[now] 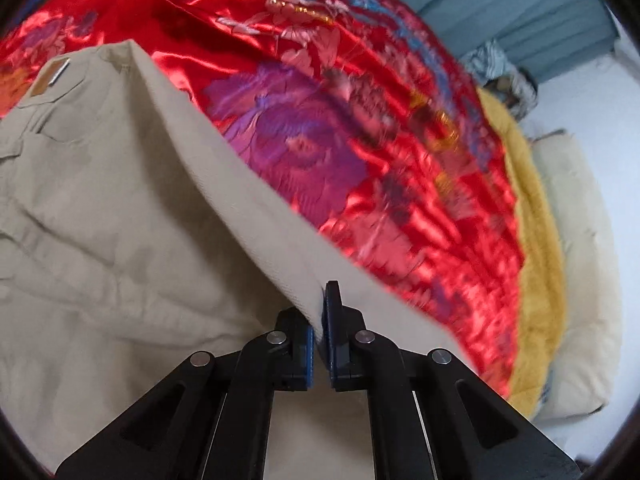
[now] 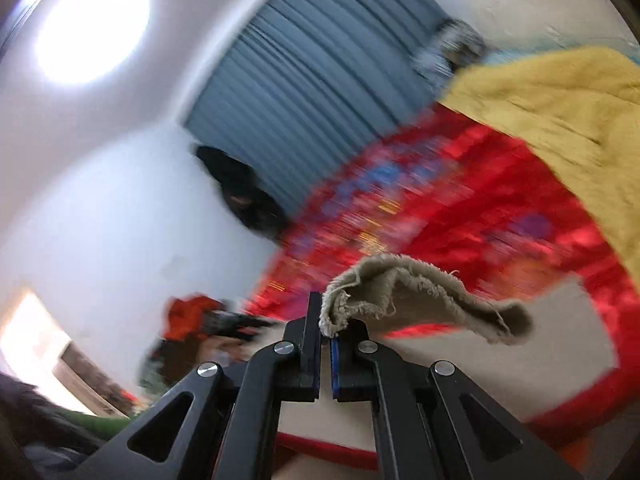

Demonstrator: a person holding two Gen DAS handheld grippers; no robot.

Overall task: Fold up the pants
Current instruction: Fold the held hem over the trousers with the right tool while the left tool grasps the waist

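The beige pants [image 1: 100, 208] lie on a red satin bedspread [image 1: 360, 140] with purple and blue flowers. A small label [image 1: 54, 76] sits near the waistband, but its writing is too small to read. The left gripper [image 1: 320, 320] points steeply down, its jaws closed on a folded edge of the pants. The right gripper [image 2: 325, 334] is tilted and clamps a frayed hem [image 2: 420, 300], lifted above the bed. A yellow blanket [image 2: 560, 120] and a blue curtain [image 2: 320, 80] are beyond.
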